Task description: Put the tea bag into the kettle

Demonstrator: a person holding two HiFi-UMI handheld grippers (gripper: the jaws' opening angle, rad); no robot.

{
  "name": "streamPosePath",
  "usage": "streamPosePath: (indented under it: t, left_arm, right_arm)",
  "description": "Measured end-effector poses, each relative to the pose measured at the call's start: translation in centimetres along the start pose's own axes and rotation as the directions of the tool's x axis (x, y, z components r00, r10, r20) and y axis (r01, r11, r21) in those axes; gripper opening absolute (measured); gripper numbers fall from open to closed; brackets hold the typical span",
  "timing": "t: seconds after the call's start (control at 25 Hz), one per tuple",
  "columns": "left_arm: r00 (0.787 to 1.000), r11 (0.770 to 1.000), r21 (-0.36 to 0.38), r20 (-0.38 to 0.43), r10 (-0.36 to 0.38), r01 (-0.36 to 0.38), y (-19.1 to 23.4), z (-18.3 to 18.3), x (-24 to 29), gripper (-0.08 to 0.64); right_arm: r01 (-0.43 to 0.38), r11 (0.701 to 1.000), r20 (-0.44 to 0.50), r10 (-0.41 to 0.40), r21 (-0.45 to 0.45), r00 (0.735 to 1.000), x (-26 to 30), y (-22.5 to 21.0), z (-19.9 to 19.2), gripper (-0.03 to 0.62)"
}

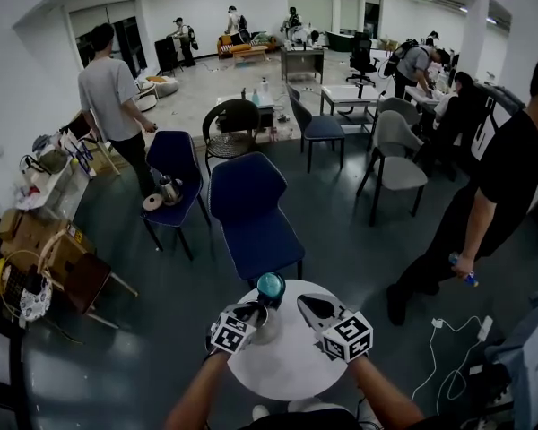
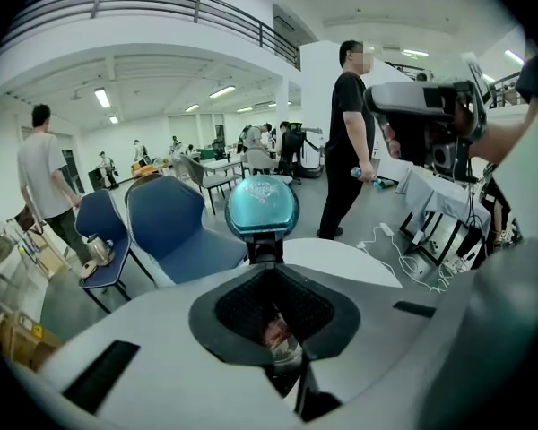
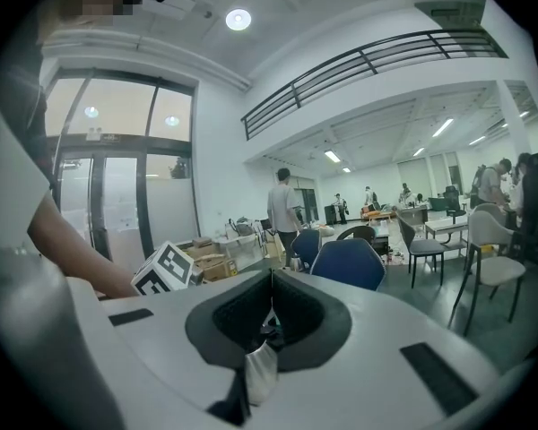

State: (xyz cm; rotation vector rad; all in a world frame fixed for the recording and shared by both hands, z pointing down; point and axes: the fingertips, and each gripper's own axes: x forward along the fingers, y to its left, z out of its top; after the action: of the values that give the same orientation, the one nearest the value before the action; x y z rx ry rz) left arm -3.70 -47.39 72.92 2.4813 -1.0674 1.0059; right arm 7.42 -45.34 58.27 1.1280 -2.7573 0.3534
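Wide office hall, round white table at your knees: you hold the kettle and the tea bag, one in each gripper.

Your left gripper has its jaws drawn together on the kettle, whose teal lid stands upright just beyond the tips, with a glassy, reddish part showing in the hollow between the pads (which part of the kettle it is, you cannot tell). Your right gripper is clamped on the tea bag, whose pale pouch hangs in the hollow behind the closed tips. In the head view that gripper sits just right of the kettle, over the table and not touching it. A blue chair stands just beyond the table, and people stand around the hall.
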Motion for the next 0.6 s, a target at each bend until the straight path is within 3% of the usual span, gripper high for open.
streamPosePath:
  t: [0.32,0.6]
  left_arm:
    - [0.985,0.992,-0.121,0.172,0.001,0.020,0.1,3.0,-5.2,0.018]
    - [0.958,0.991,-0.129,0.286,-0.006,0.045,-1.4,4.6,-9.7,0.015]
  right_arm:
    - [-0.003,1.000,0.018,0.003,-0.024,1.000,-0.6,2.4,1.0,0.020]
    - [-0.006,0.999,0.037,0.007,-0.049,0.999,-1.0,5.4,1.9,0.020]
